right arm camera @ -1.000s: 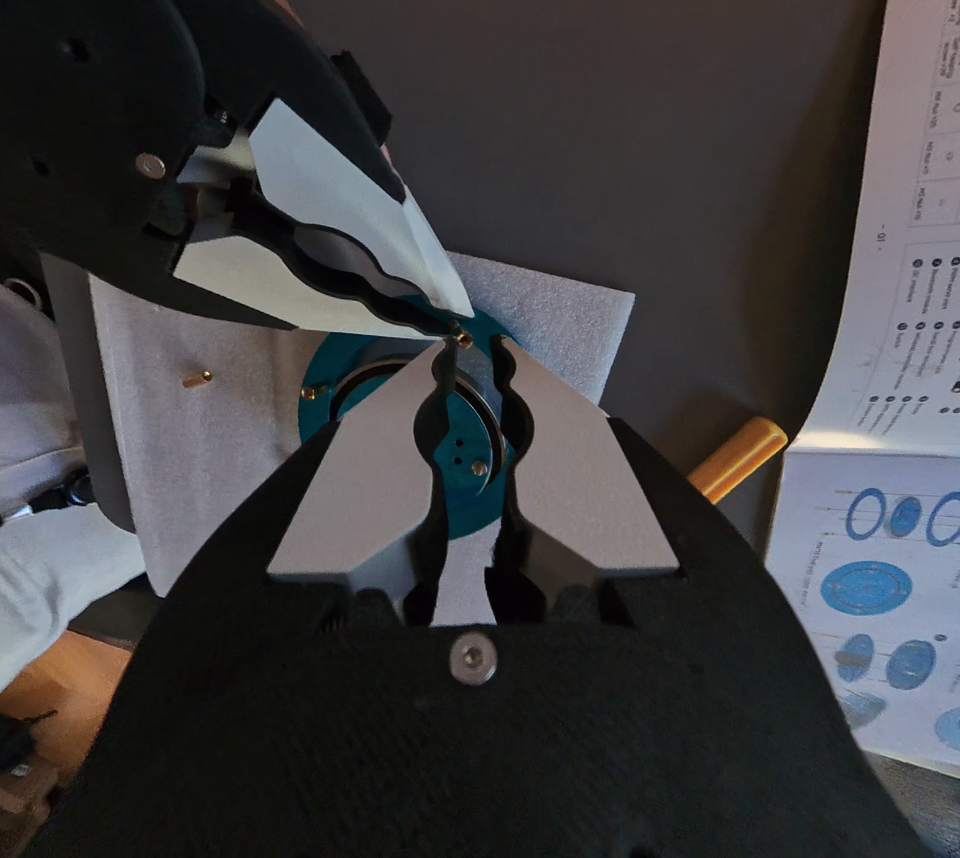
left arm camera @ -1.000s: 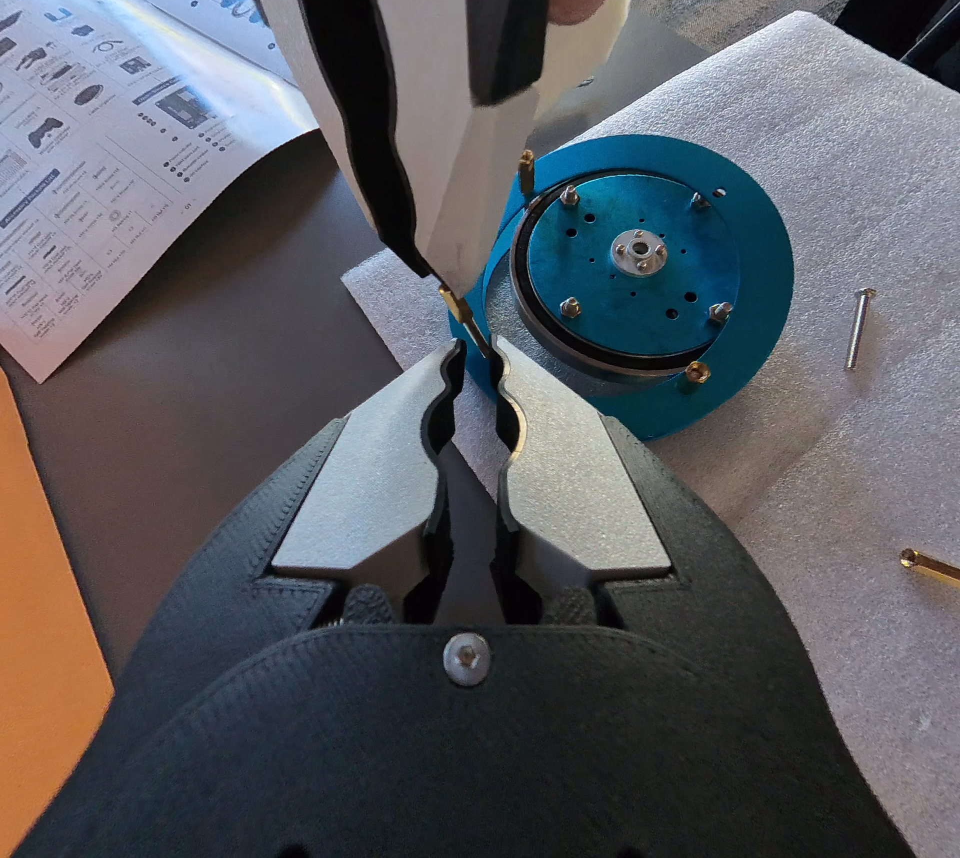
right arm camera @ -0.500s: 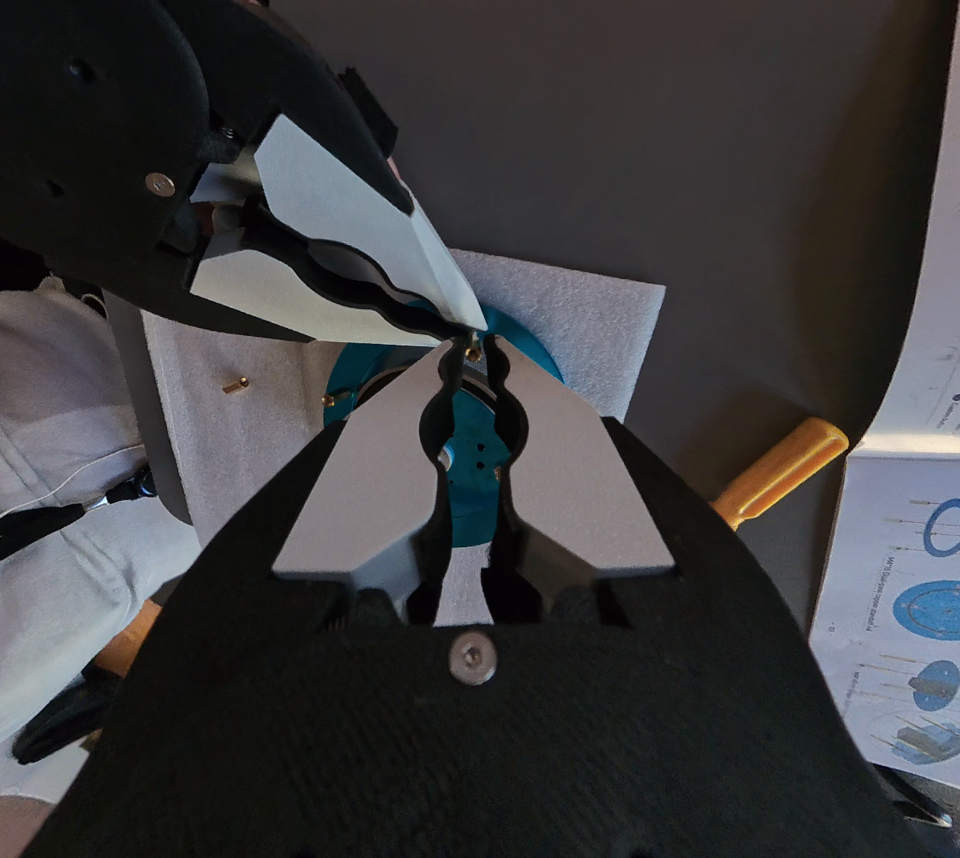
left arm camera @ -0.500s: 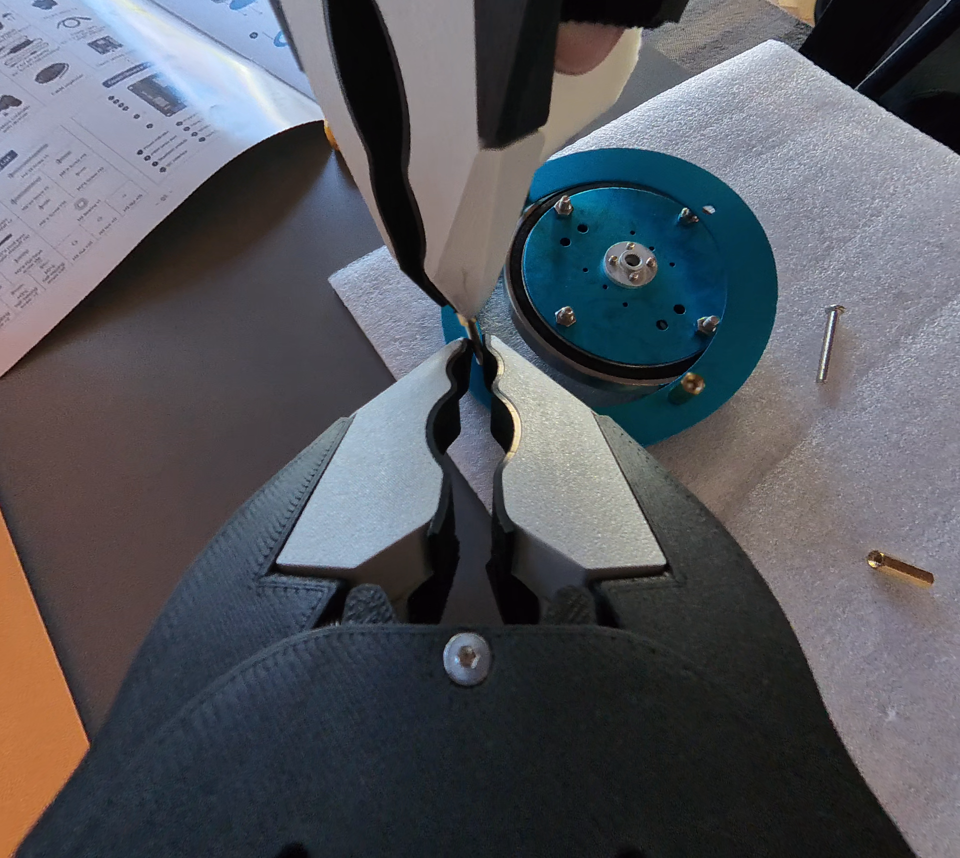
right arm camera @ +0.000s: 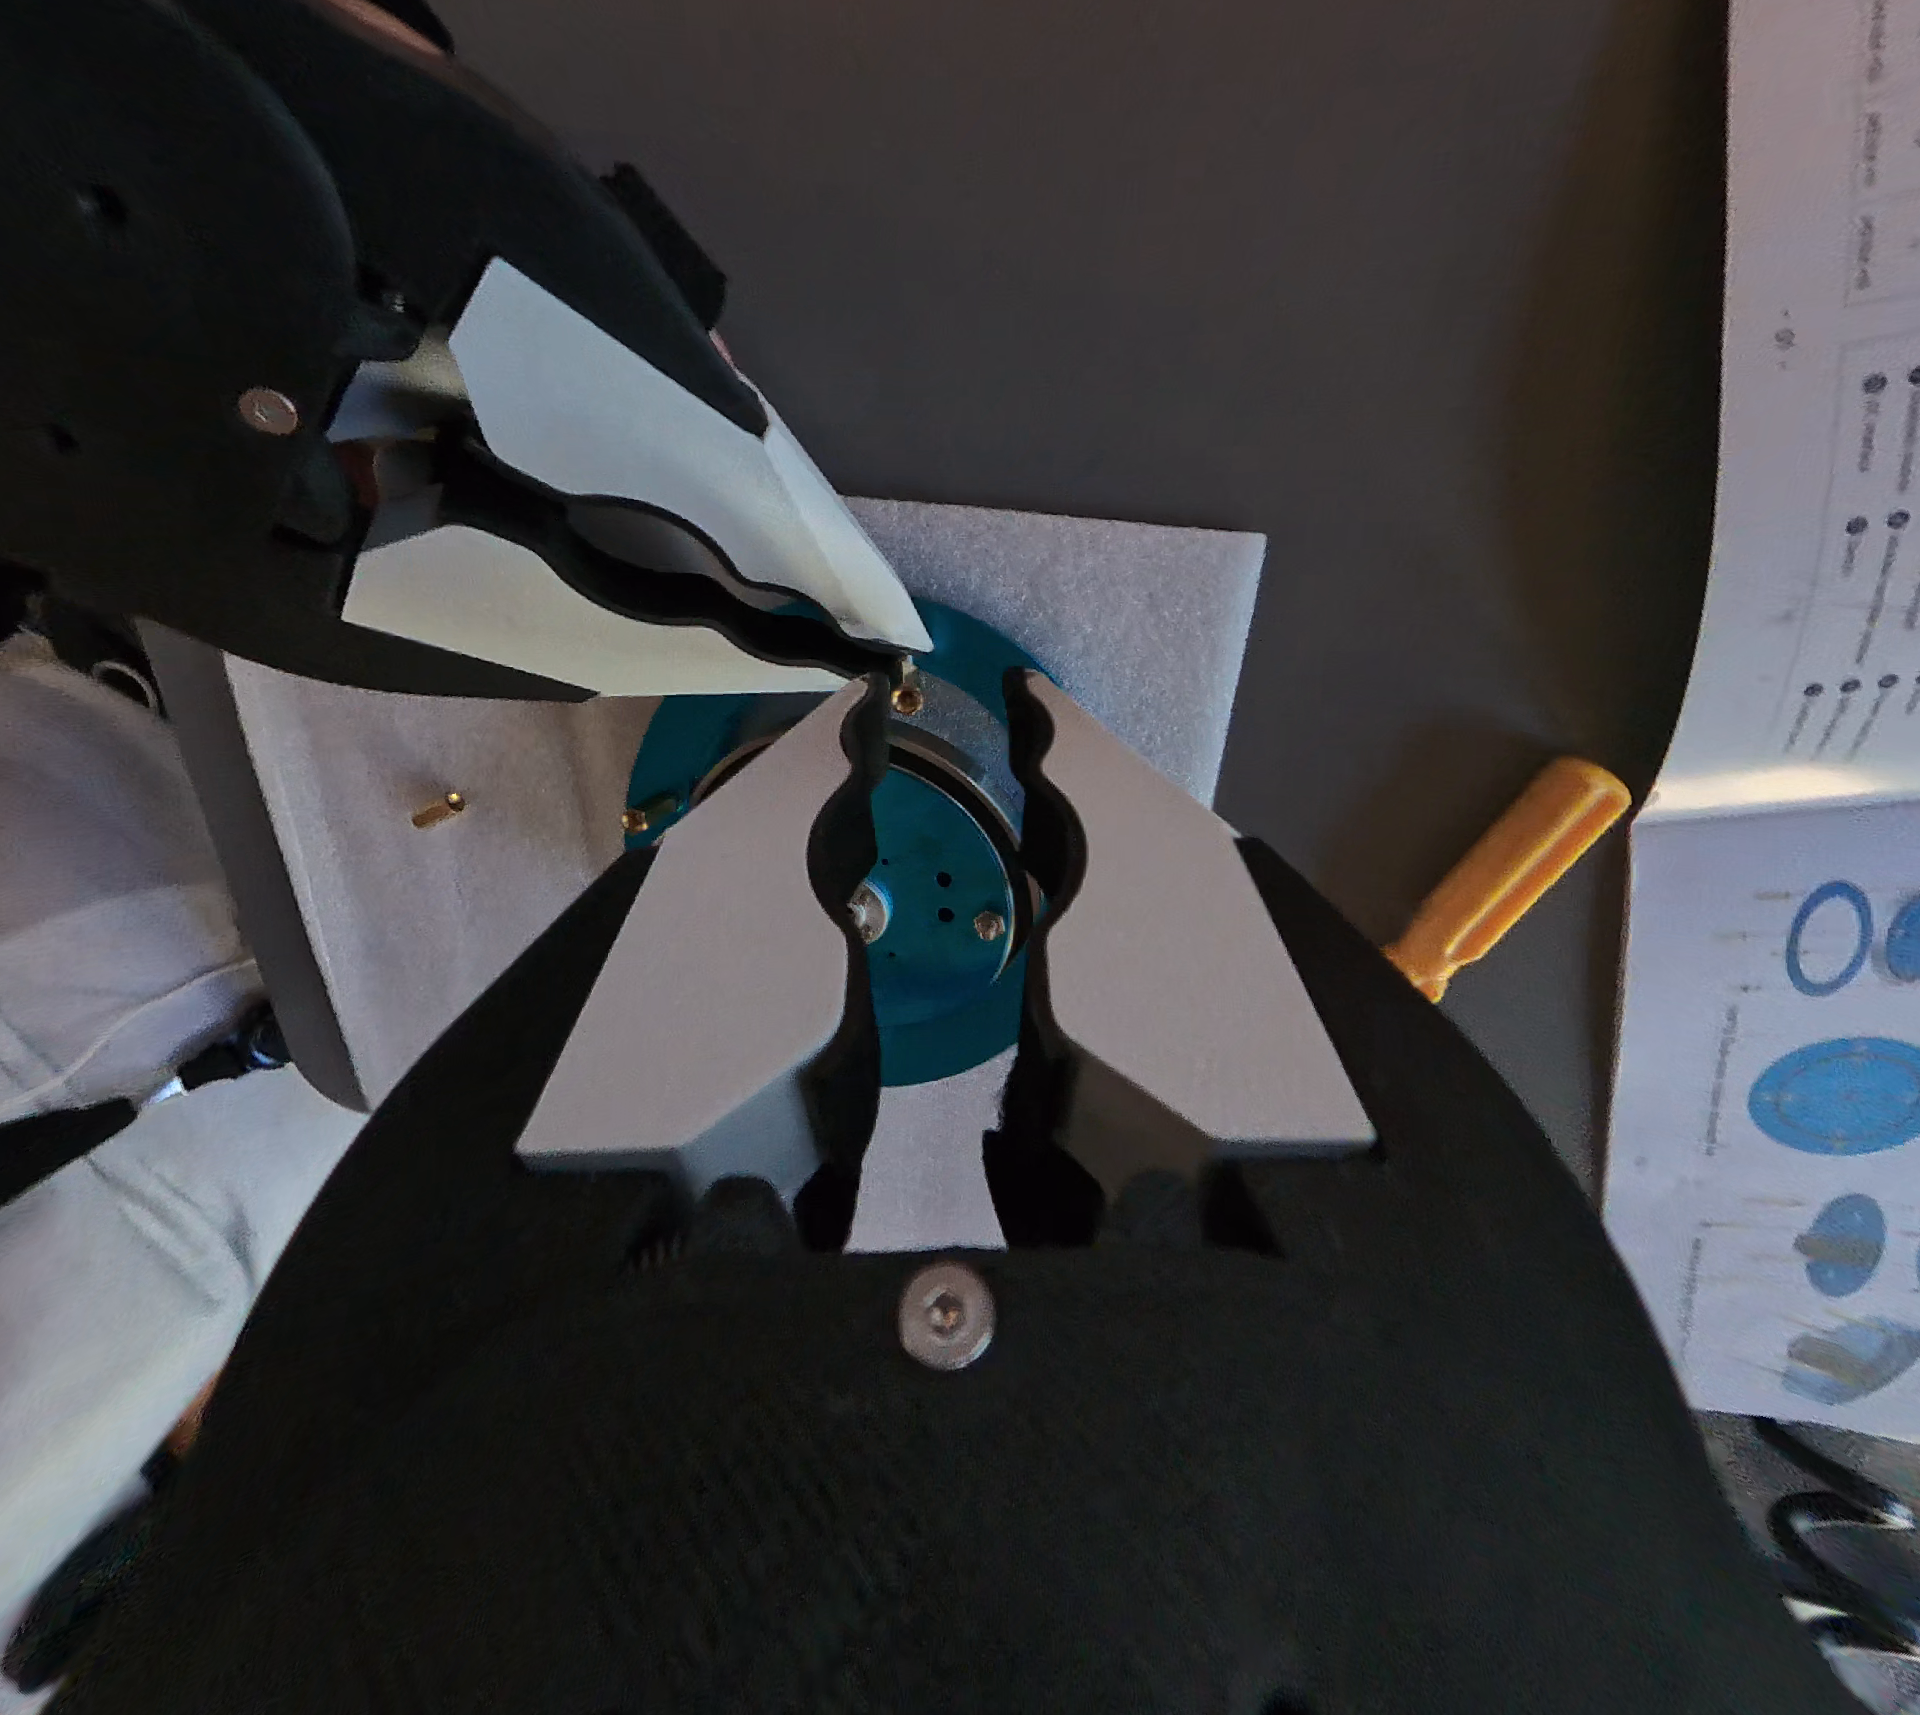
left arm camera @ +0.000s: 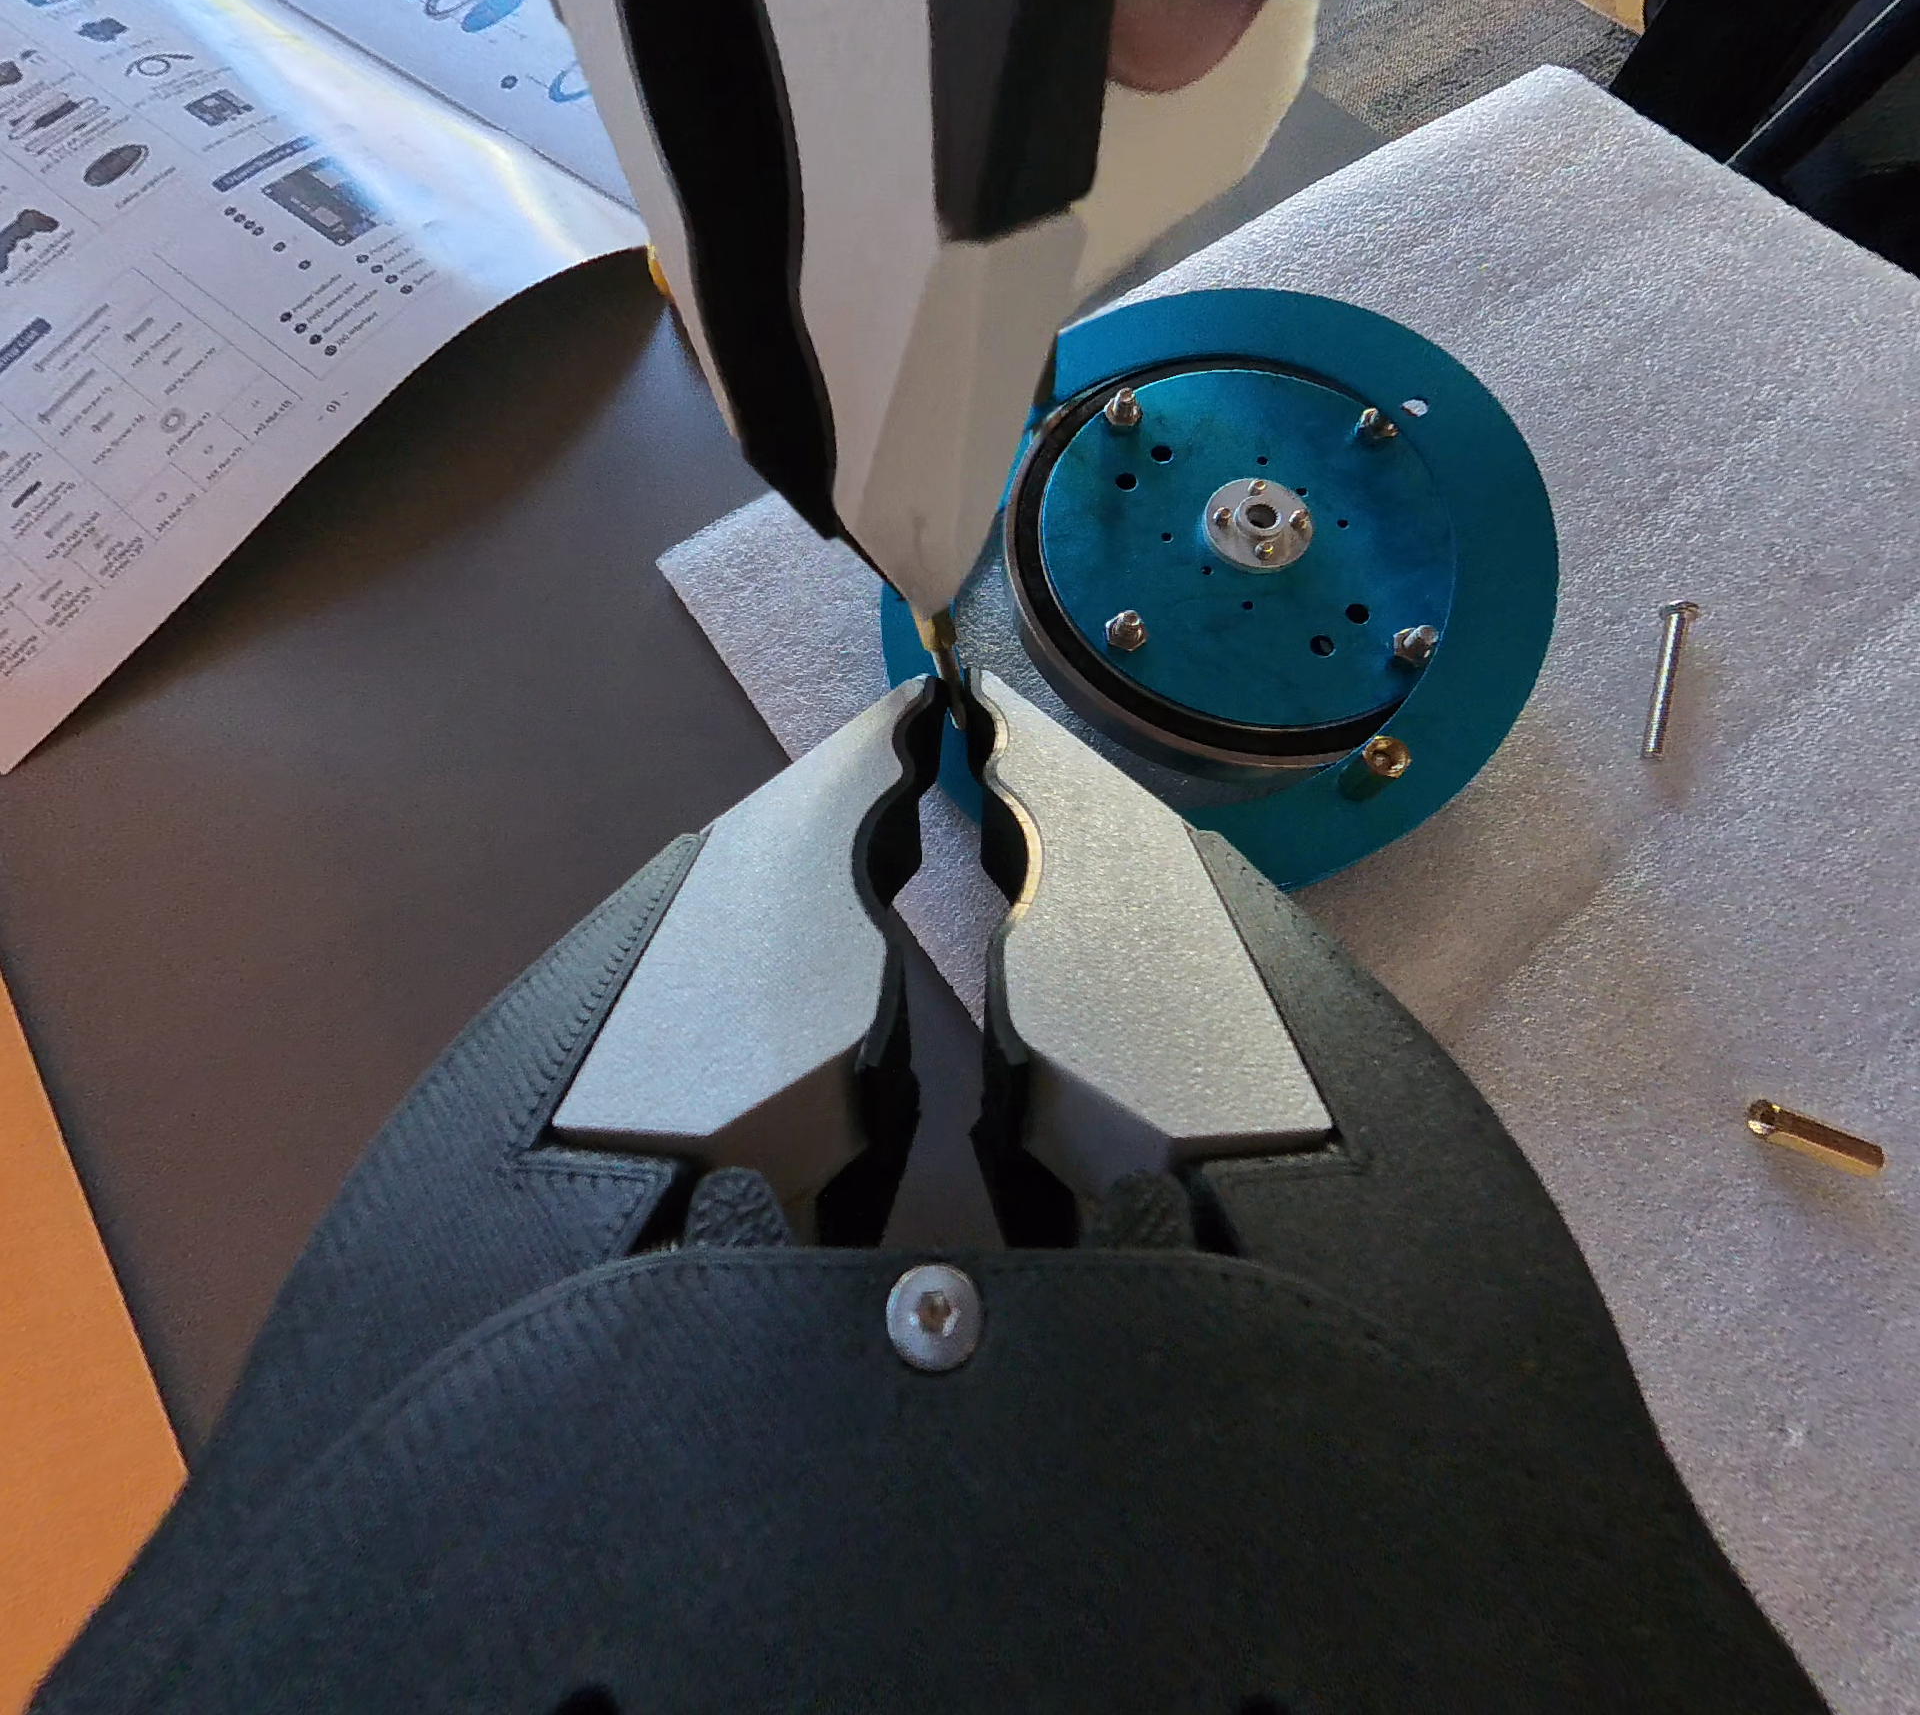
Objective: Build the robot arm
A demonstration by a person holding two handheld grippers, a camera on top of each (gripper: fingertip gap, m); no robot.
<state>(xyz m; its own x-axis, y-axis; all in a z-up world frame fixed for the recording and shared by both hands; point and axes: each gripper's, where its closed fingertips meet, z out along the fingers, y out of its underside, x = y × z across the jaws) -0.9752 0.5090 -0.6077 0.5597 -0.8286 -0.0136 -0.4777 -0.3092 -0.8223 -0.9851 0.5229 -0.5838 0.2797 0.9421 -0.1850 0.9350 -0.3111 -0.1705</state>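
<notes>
**Left claw**: Risk, as a judgement: the hold is only at the very tips, on a thin, smooth part. A small twist or a nudge from the other claw could flick the part out, and it could roll away over the foam. State: all but closed, with only a sliver between the tips. It pinches the lower end of a brass post just above the near-left edge of the blue disc.

**Right claw**: Comes down from above, jaws parted by a moderate gap, gripping nothing. The tip of one finger sits against the upper end of the brass post. The other finger stands clear of it.

**Brass post**: Small, with a slim threaded end, tilted slightly. Held between the two claws over the rim of the blue disc. Whether its lower end touches the disc cannot be told, as the tips hide it.

**Blue disc**: A flat ring with a raised round plate in the middle, four nuts and a silver hub. A second brass post stands upright on the ring's near side.

**Foam sheet**: White, lying under the disc. Also on it, well apart from the disc, are a loose screw and a spare brass post lying on its side.

**Tabletop**: Dark grey. It carries the foam sheet, an open booklet on the far side, and a yellow handle partly under the booklet.
</notes>
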